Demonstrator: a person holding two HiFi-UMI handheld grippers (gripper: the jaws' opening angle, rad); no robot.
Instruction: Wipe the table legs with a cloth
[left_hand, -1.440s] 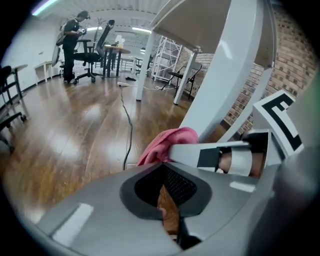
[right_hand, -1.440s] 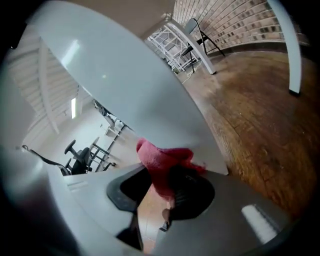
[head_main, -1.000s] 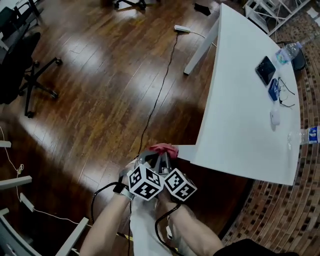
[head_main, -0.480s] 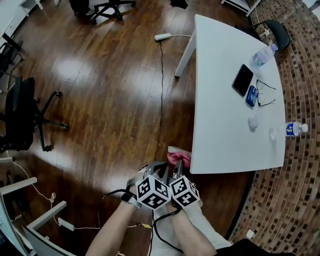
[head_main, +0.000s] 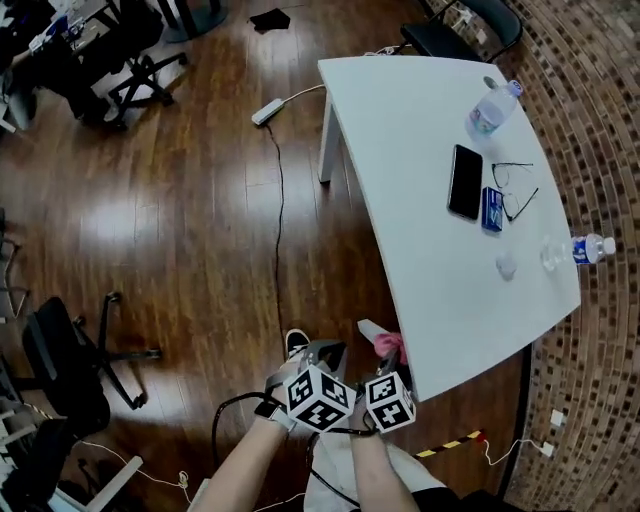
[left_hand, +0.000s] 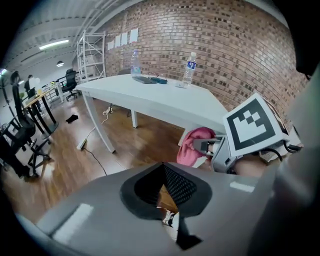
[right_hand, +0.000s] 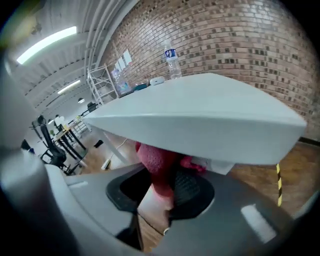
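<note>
Head view, white table (head_main: 430, 230): both tools met just below its near corner, probably to reach the leg there.
Head view, pink cloth (head_main: 393, 345): bunched against the near table leg (head_main: 368, 329).
Left gripper view, left gripper (left_hand: 167, 189): jaws together, empty, idle beside that corner.
Right gripper view, right gripper (right_hand: 163, 191): clamped on the cloth, under the tabletop.

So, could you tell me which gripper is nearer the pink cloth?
Right. The right gripper clamps the cloth at the table corner; the left gripper sits beside it, apart.
</note>
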